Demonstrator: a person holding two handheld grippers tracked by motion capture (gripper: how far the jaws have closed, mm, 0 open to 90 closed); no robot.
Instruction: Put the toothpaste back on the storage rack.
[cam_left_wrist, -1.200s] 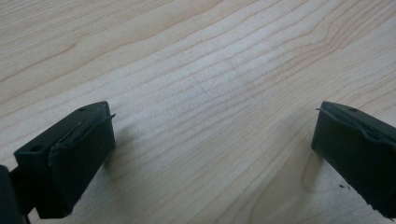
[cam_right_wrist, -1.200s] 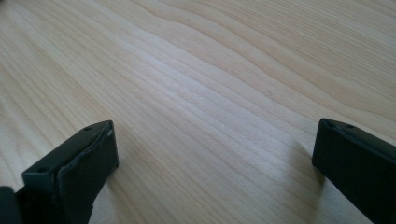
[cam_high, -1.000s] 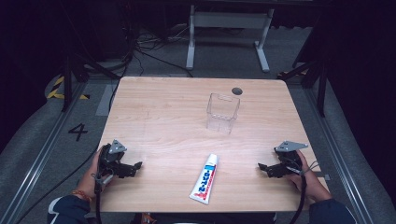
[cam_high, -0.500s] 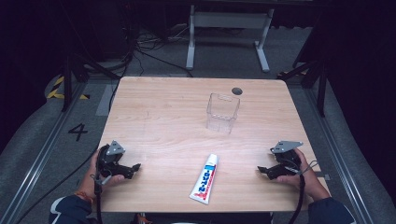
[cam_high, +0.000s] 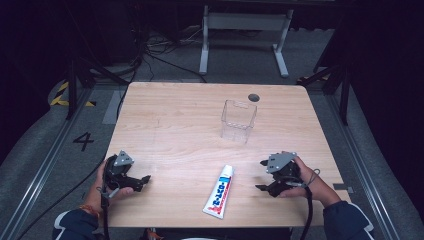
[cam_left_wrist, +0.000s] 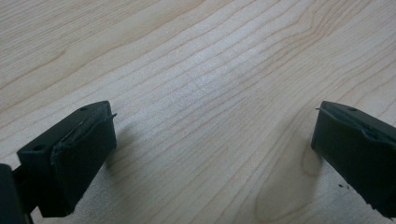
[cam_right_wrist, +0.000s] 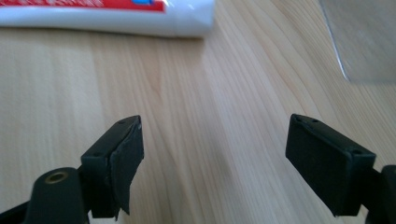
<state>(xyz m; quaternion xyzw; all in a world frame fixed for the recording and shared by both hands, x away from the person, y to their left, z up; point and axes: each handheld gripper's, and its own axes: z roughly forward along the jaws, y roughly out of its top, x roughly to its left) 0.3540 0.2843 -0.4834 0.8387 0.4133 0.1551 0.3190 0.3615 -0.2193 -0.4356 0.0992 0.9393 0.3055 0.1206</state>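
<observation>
High view, from the left: the left gripper (cam_high: 142, 181) sits low over the near left part of the wooden table (cam_high: 170, 130), held in the person's left hand (cam_high: 107, 182), its jaws pointing toward the middle of the table. In the left gripper view its two black jaws stand wide apart with bare wood grain between them and nothing held.

To that gripper's right, well apart from it, lies the toothpaste tube (cam_high: 219, 191), white with a red and blue label. It lies flat on the table near the front edge, its flat crimped end toward the person and its cap end pointing away (slightly tilted to the right). It rests between the two grippers, nearer the right one.

Beyond the tube, farther out on the table and nearer the right gripper's side, stands a clear plastic container (cam_high: 238, 121), upright and open at the top. It is well apart from both grippers.

On the right, the right gripper (cam_high: 261, 175) is held in the person's right hand (cam_high: 300, 180), its jaws turned toward the tube, close to it but not touching. In the right gripper view the tube (cam_right_wrist: 107, 16) lies across the top, ahead of the jaws and to their left, and an edge of the clear container (cam_right_wrist: 362, 39) shows ahead at their right. These jaws have just been closing, yet they are clearly apart, with only table between them and nothing gripped.
</observation>
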